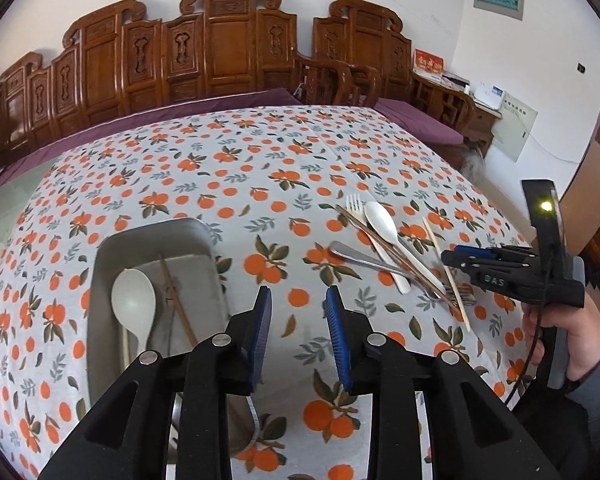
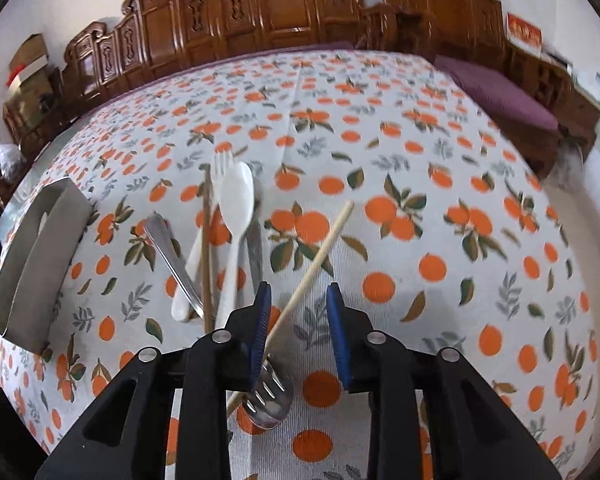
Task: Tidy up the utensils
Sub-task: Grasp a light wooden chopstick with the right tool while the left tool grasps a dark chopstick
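- A metal tray point(image 1: 156, 236) sits on the left of the table on an orange-print tablecloth point(image 1: 260, 168); the right wrist view shows it from its outer wall point(image 2: 32, 264).
- Inside the tray lie a white spoon point(image 1: 134, 300), bowl up and away from the camera, and just to its right a brown chopstick point(image 1: 176, 300) running lengthwise.
- The left gripper point(image 1: 298, 334) hangs over bare cloth just right of the tray; its blue pads stand apart with nothing between them.
- Further right a loose pile of utensils rests on the cloth: a white plastic fork point(image 1: 354, 204), a second white spoon point(image 1: 382, 220), a pair of brown chopsticks point(image 1: 380, 240) and a metal handle point(image 1: 356, 256), overlapping and crossing one another.
- A pale wooden chopstick point(image 1: 446, 272) lies on the right edge of the pile, angled across it.
- The right gripper point(image 2: 298, 334) hovers over the near end of the pile, its pads spread; the pale chopstick point(image 2: 316, 264) runs up between them, apparently unpinched.
- Below its left pad a metal fork point(image 2: 268, 390) lies over a metal spoon bowl point(image 2: 270, 416).
- In the left wrist view a hand point(image 1: 568, 332) holds the right gripper point(image 1: 460, 258) at the right edge.
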